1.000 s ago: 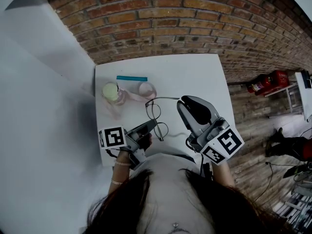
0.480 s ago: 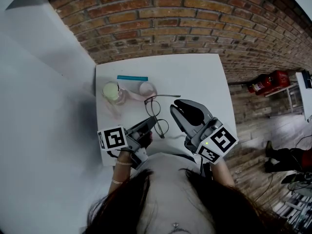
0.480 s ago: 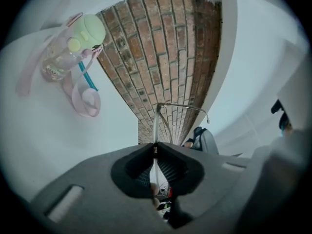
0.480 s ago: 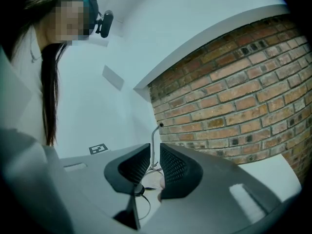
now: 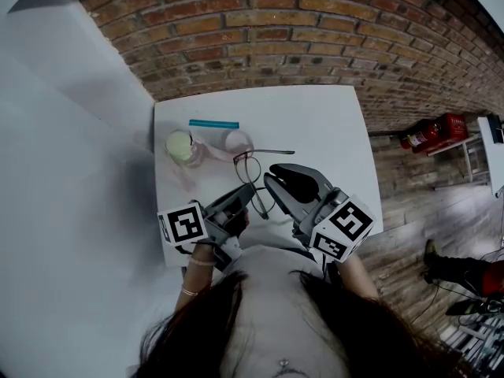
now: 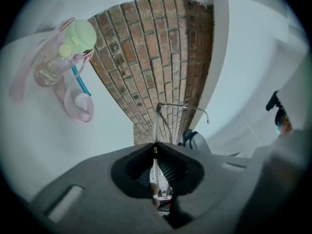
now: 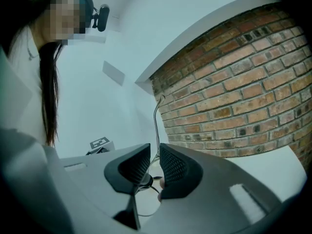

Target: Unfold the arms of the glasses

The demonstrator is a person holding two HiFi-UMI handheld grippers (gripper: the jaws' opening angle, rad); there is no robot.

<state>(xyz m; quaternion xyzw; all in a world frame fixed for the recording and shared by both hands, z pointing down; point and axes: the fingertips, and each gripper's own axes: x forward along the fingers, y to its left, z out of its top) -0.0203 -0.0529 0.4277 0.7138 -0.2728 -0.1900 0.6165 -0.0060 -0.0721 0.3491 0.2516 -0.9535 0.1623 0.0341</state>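
Observation:
Thin wire-rimmed glasses are held just above the white table, one arm swung out to the right. My left gripper is shut on the frame; in the left gripper view the wire runs up out of the closed jaws. From the right, my right gripper has come up to the glasses. Its jaws stand a narrow gap apart, and a glasses arm rises in line with that gap. Whether the pads touch the arm is unclear.
A clear bottle with a green lid, a pink strap and cap and a teal bar lie at the table's back left. A brick wall stands behind. Red objects sit on the floor at right.
My right gripper has moved left toward the glasses and its jaws have narrowed from wide open. The left gripper has kept its hold, shifting the glasses slightly.

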